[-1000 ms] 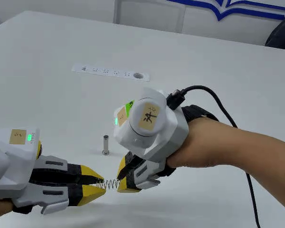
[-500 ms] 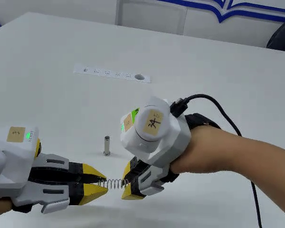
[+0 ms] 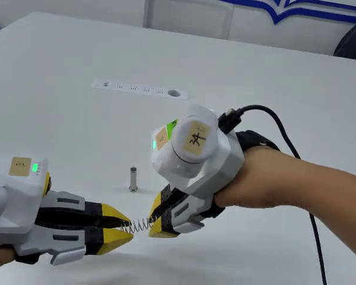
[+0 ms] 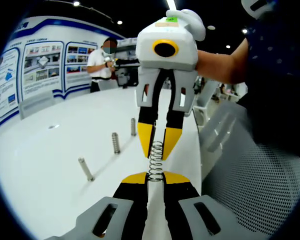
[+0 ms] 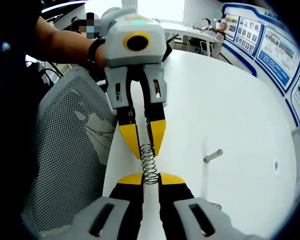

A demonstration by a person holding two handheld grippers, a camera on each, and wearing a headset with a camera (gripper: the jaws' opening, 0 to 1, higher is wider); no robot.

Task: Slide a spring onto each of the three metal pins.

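A spring point(image 3: 139, 225) was held in the air just above the white surface point(image 3: 59, 119), spanning the gap between the two grippers. Its left end was pinched by the left gripper point(image 3: 123, 229), whose yellow tips were pressed together on it. Its right end was pinched in the same way by the right gripper point(image 3: 156, 224). Three metal pins point(image 4: 115, 143) were seen standing in a row on the surface, apart from the spring. A power strip point(image 3: 141, 90) lay on the far side.
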